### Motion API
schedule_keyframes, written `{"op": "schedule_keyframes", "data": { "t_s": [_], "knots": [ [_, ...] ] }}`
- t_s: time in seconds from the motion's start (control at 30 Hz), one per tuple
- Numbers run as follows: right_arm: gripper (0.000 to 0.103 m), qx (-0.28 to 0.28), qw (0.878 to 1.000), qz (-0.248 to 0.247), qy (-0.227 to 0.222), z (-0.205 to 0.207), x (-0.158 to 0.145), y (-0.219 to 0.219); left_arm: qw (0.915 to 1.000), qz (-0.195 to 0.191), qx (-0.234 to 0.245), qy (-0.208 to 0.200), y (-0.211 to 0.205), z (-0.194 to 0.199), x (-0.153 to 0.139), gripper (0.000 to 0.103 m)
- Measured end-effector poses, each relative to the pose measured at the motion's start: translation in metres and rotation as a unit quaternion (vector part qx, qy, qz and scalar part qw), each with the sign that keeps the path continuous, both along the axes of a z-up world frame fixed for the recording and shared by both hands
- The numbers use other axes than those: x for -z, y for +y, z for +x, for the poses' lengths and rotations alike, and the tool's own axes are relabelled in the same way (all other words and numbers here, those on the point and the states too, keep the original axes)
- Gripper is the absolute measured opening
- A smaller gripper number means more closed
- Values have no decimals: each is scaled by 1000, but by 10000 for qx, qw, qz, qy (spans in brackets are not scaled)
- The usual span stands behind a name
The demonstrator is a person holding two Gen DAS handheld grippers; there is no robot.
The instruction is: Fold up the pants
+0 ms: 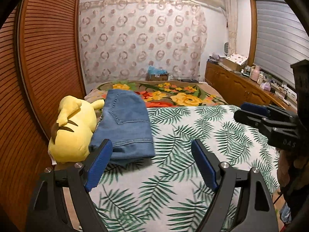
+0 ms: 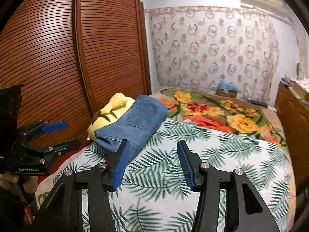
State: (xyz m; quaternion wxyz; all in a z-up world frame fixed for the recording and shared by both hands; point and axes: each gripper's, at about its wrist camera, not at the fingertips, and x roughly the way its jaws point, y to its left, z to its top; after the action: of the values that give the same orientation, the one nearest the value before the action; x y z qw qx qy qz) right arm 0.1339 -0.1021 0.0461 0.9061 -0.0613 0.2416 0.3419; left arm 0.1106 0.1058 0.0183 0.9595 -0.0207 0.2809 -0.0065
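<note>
Leftmost stands a brown slatted wardrobe (image 2: 58, 58), beside a bed (image 1: 193, 174) covered in a leaf-print sheet. A yellow plush (image 1: 73, 131) lies at the bed's left edge, touching the jeans (image 1: 125, 123), which sit folded into a compact blue stack on the sheet, one end reaching onto a floral blanket (image 1: 183, 94) further back. Both tools hang above the sheet, each empty. The left tool (image 1: 152, 164) has its blue pads spread wide, the left pad just in front of the jeans' near edge. The right tool (image 2: 152, 164) is also spread, less widely, with nothing between its pads. At far right runs a wooden cabinet (image 1: 241, 85) cluttered with small items.
</note>
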Motion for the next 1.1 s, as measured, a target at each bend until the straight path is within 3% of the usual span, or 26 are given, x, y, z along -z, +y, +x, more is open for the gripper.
{"op": "schedule_keyframes", "data": {
  "t_s": [0.67,1.1],
  "knots": [
    [55,1282,9917,50,24,-84,-8,-61,9998,-48,197,57,-73,-10,8,84],
    [55,1668,9855,170,-255,-131,-31,-49,9984,-18,416,-378,-107,-45,-29,84]
  ]
}}
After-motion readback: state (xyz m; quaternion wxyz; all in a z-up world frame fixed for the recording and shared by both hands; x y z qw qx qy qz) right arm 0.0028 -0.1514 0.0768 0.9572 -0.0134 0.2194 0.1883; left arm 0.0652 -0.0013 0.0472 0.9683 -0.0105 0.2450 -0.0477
